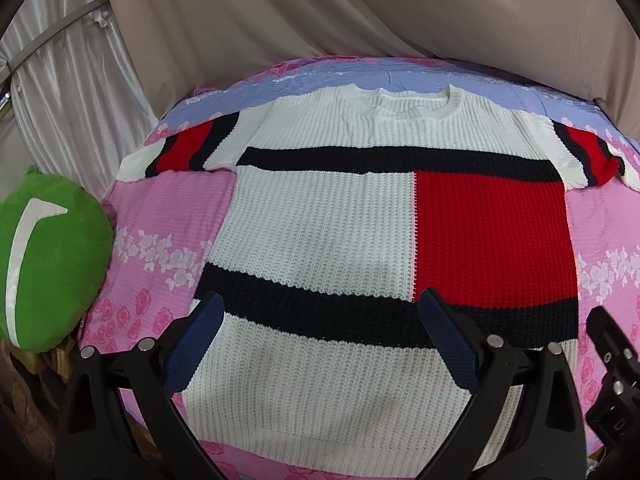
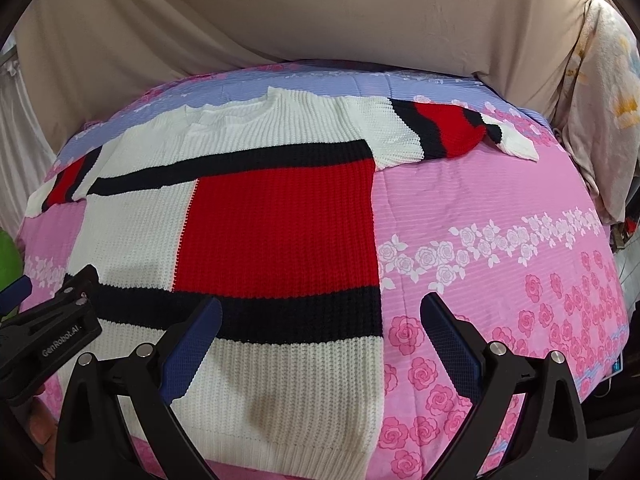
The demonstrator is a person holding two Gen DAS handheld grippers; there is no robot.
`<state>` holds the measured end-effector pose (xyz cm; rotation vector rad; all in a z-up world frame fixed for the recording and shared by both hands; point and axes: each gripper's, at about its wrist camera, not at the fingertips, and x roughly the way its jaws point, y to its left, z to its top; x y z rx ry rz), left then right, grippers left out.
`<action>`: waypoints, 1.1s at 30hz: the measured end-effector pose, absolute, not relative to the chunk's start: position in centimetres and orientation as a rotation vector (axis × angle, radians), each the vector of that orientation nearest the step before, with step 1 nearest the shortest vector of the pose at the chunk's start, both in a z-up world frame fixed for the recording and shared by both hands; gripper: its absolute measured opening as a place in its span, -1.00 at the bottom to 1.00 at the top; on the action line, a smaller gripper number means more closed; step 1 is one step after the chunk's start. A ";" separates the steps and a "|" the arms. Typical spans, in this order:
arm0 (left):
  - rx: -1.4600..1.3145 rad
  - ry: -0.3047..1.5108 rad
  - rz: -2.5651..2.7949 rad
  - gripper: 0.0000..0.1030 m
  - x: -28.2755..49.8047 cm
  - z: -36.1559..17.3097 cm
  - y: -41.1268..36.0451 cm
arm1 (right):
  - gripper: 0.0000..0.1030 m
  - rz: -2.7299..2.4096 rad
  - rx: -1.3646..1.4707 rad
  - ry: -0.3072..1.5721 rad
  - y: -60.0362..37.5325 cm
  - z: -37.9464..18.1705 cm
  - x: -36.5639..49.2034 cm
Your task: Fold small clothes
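Observation:
A knitted sweater (image 1: pixel 320 224) in white, red and dark navy blocks lies flat and spread out on a pink floral bedspread (image 1: pixel 160 216), neck far from me, both sleeves out to the sides. It also shows in the right wrist view (image 2: pixel 276 232). My left gripper (image 1: pixel 320 312) is open and empty, hovering above the sweater's lower hem area. My right gripper (image 2: pixel 320 316) is open and empty, above the sweater's lower right corner. The right gripper shows at the right edge of the left wrist view (image 1: pixel 612 368); the left gripper shows at the left edge of the right wrist view (image 2: pixel 52 320).
A green plush cushion (image 1: pixel 44 264) sits at the bed's left edge. Beige fabric (image 1: pixel 320 12) drapes behind the bed, white curtains (image 1: pixel 60 92) at the left. A pale floral pillow (image 2: pixel 600 92) stands at the far right. Bare bedspread (image 2: pixel 500 232) lies right of the sweater.

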<state>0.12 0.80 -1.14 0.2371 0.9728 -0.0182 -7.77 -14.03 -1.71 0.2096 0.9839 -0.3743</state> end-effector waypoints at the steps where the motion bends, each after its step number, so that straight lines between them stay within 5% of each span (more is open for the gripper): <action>1: 0.242 0.971 -0.018 0.86 0.1 -1.0 0.7 | 0.90 -0.376 0.212 0.977 -14.1 -1.6 -7.8; 24: 0.229 0.920 0.000 0.86 0.8 -0.7 0.3 | 0.90 -0.383 0.277 0.981 -16.1 -2.3 -7.9; 33: 0.129 0.960 0.046 0.86 2.5 -0.9 2.0 | 0.90 -0.499 0.561 0.945 -31.5 -4.4 -5.9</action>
